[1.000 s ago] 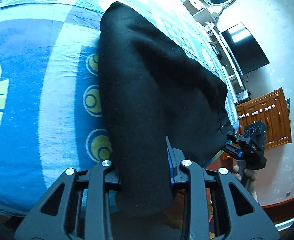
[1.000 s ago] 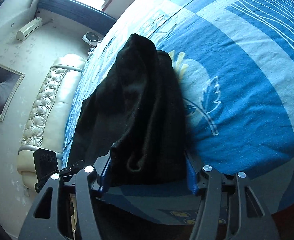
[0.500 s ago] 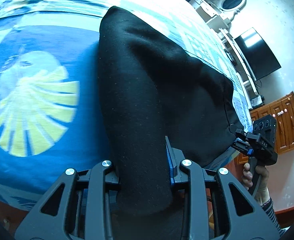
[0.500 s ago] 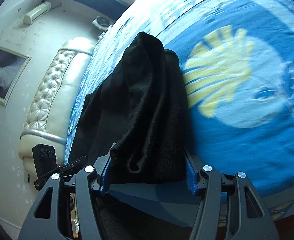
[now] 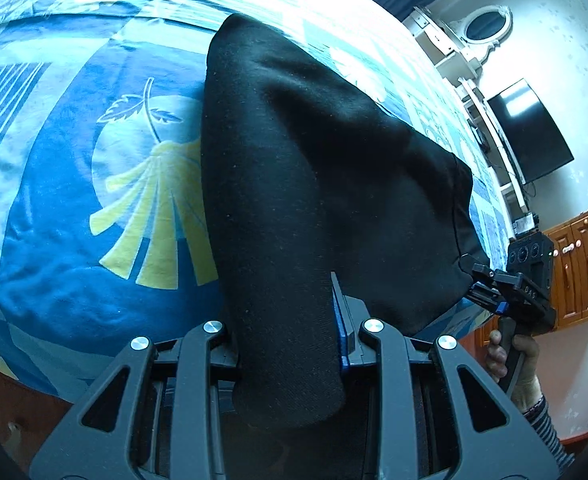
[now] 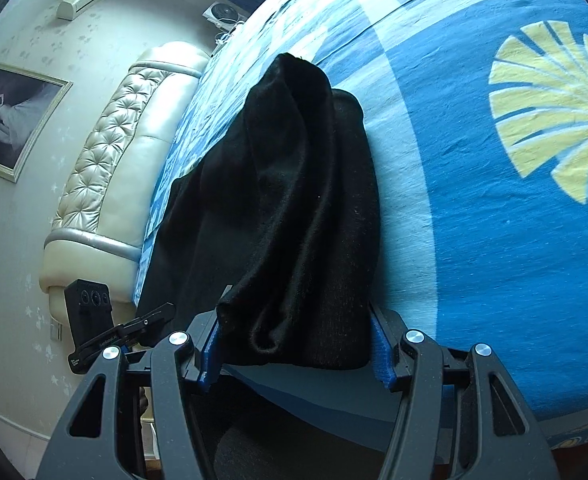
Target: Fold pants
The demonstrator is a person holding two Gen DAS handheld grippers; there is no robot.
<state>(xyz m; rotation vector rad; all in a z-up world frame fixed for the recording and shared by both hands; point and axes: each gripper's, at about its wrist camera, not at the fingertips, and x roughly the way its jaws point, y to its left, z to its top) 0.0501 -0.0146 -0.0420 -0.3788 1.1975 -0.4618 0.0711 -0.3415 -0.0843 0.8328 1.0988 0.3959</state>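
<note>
Black pants (image 5: 294,184) lying draped over blue bedspread (image 5: 74,280). Left gripper (image 5: 290,344) clamping one bunched end; right gripper (image 6: 294,344) clamping the other.

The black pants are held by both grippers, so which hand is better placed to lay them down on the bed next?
Neither alone, probably. The left gripper and the right gripper each clamp a bunched end of the black pants, stretched between them over the blue bedspread. Both likely lower together.

faint white lettering on right gripper (image 5: 528,292) — unreadable
</note>
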